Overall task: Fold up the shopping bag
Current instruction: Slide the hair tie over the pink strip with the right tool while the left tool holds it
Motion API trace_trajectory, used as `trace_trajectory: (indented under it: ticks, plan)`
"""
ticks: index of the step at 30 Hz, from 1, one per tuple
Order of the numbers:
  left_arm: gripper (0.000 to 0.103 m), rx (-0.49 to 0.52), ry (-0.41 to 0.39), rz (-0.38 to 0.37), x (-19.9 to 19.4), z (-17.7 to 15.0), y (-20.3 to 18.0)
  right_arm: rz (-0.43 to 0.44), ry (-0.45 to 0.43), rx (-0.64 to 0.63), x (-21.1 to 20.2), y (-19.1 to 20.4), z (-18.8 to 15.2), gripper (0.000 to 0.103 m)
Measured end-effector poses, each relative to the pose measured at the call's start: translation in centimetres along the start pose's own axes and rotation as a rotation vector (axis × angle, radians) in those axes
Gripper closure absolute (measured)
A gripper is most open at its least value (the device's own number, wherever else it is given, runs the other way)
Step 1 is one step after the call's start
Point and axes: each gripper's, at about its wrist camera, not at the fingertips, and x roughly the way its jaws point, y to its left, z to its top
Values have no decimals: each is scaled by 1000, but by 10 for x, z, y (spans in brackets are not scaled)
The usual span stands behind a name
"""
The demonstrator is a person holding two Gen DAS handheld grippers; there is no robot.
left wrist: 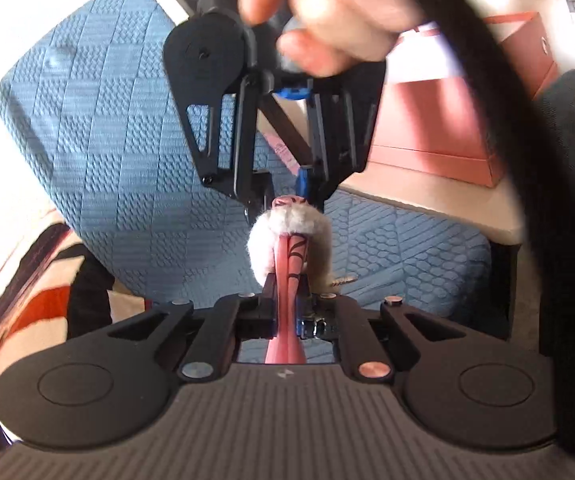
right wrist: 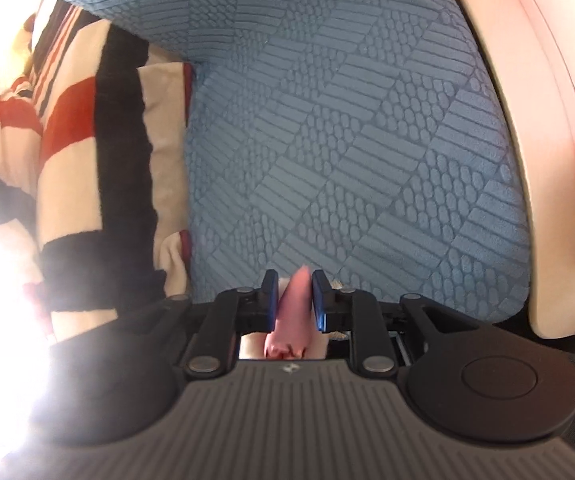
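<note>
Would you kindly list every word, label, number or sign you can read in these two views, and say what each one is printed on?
No legible text in either view.
Small pale emblem on the left tongs' ribbed body: a logo mark, no letters readable.
The same emblem on the right tongs' body: too small to read.
Dark markings on the pink shopping bag: a pattern or print, blurred, not readable.

- Blue textured cushion surface point(right wrist: 347, 140) = the support; quilted w/ ribbed and pebbled patches.
- Second blue cushion point(left wrist: 99, 100), same fabric, stands tilted at the surface's far edge.
- Striped blanket point(right wrist: 87, 160) (red/black/cream) lies along the surface's left side, touching it.
- Cream ledge point(right wrist: 527, 160) borders the surface's right edge; pink box point(left wrist: 439, 132) sits on it.
</note>
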Motion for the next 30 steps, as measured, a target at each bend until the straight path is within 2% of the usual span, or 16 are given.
trace_trajectory:
  ticks: [8, 14, 17, 21, 24, 30]
  plan:
    - [94, -31, 19, 3, 4, 1, 6, 15, -17, 14, 2, 4, -13, 78]
    - [93, -50, 29, 2, 6, 2, 10, 15, -42, 17, -1, 6, -18, 80]
    - [85, -74, 42, -10, 8, 2, 14, 6, -75, 3, -5, 8, -20, 82]
    - [72, -166, 67, -40, 9, 1, 24, -5, -122, -13, -12, 10, -19, 82]
    - [67, -197, 91, -44, 11, -3, 27, -16, -161, -22, -22, 12, -13, 82]
    - [65, -188, 111, -23, 18, -6, 24, -31, -233, -12, -47, 8, 5, 82]
